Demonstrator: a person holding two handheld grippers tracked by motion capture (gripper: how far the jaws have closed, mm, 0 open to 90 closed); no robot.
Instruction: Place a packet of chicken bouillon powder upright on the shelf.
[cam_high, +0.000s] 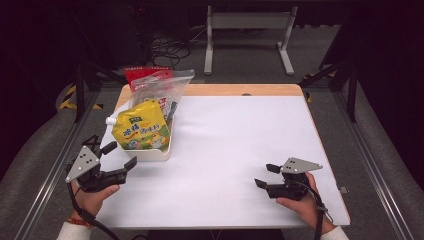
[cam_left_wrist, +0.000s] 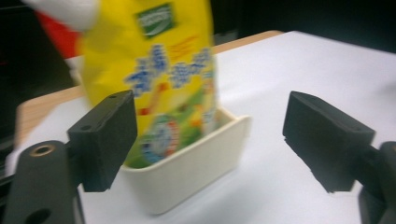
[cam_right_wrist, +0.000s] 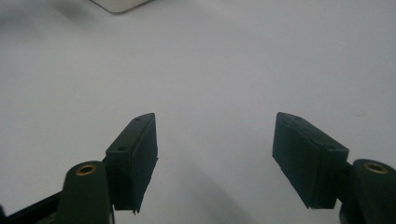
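High view: left tongs (cam_high: 121, 156) sitting wide open, holding nothing, just off the near-left corner of the cream rectangular plastic bin (cam_high: 150, 151) at the left side of the white tabletop (cam_high: 235, 150). Yellow stand-up spouted pouch with blue lettering (cam_high: 141, 131) standing upright in the front of that bin; clear plastic bag (cam_high: 161, 90) and red packet (cam_high: 142, 74) standing behind it. Right tongs (cam_high: 266, 175) hovering well apart, near the front right of the tabletop, also open and holding nothing.

Left gripper view: left tongs (cam_left_wrist: 210, 140) looking straight at the bin (cam_left_wrist: 187, 172), jaws spread wider than the bin corner. Pouch (cam_left_wrist: 159, 79) blurred, rising out of the bin between and beyond the jaws, not touching them.

Right gripper view: right tongs (cam_right_wrist: 215, 158) gaping over bare tabletop (cam_right_wrist: 233, 70); a bin corner (cam_right_wrist: 119, 4) showing at the top edge.

Judging the step as the left approach to the pouch. To do it well: lifting the tongs above the bin wall, grabbing the pouch's upper body rather than the rim, closing flat across its faces, pulling straight up so the bin isn't tipping. Right side likely bracing the bin.
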